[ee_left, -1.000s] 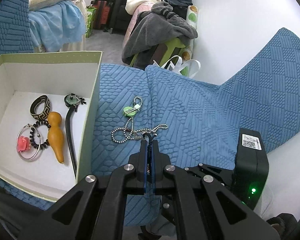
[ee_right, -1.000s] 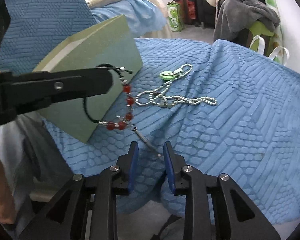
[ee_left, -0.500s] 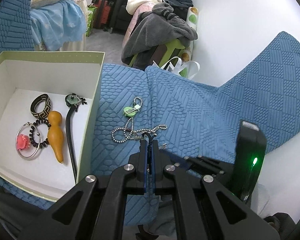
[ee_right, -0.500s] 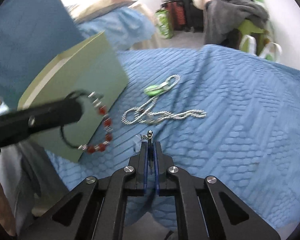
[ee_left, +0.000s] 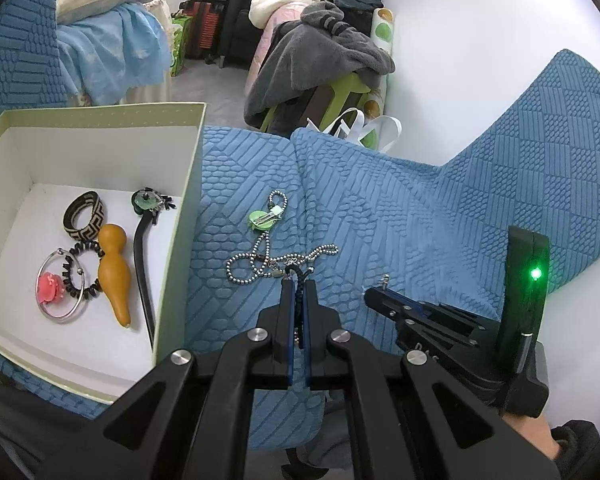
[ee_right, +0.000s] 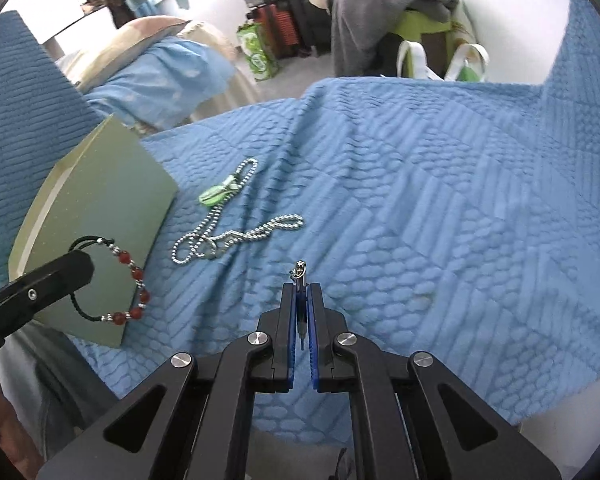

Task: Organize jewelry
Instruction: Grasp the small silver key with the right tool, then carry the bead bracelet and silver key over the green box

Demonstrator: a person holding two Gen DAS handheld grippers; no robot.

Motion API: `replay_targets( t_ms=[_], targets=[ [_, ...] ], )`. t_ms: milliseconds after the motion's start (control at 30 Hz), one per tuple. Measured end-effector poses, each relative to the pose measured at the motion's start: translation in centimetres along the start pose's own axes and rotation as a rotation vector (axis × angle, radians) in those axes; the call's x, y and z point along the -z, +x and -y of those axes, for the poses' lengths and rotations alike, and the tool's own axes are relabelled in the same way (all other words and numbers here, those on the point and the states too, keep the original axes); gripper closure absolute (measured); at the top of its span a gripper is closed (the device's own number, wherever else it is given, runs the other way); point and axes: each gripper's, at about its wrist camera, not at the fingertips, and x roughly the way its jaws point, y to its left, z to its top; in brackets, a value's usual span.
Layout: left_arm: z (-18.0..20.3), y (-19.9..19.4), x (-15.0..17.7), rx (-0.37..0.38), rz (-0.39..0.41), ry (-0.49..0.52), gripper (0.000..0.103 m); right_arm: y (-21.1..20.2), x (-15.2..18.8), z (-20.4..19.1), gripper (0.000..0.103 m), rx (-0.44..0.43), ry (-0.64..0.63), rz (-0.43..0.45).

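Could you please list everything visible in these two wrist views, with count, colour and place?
Box: one, pale green, white inside, left on the blue quilt.
In the box: patterned band, orange gourd, black hair stick, black spiral tie, silver hoop with pink charm.
Ball chain: one, silver, with green tag, on the quilt.
Red-bead bracelet: one, on black cord, hanging from the left gripper.
Small metal pendant: one, silver, in the right gripper.
Grey clothes: a heap, background.
Left gripper: black, shut.
Right gripper: black, shut.
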Motion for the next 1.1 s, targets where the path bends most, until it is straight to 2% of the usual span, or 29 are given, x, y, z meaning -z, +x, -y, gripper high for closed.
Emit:
replay_targets(
  t_ms=[133, 367, 600, 833, 933, 1100],
  targets=[
    [0.0, 0.0, -0.1, 0.001, -0.002, 0.010, 0.101, -1.8, 0.0, 0.0, 0.099, 0.031, -0.014, 0.027],
    [0.2, -0.5, -0.5, -0.010, -0.026, 0.034, 0.101, -5.9, -0.3, -0.1, 0.099, 0.030, 0.030, 0.081],
    [1.0, -2.9, -1.7, -0.025, -0.015, 0.086, 0.101, -9.4, -1.5, -1.9, 0.099, 0.027, 0.021, 0.138],
    [2.4, -8.0, -4.5, -0.006, 0.053, 0.138, 0.101, -15.3, -4.1, -4.9, 0.099, -0.011, 0.003, 0.272],
    [2.8, -10.3, -5.7, -0.028, 0.089, 0.147, 0.100, -16.9, -5.5, -6.3, 0.099, -0.012, -0.016, 0.295],
    [1.9, -14.4, -8.0, -0.040, 0.155, 0.136, 0.100, -19.0, -7.6, -9.1, 0.099, -0.065, -0.033, 0.329]
  ],
)
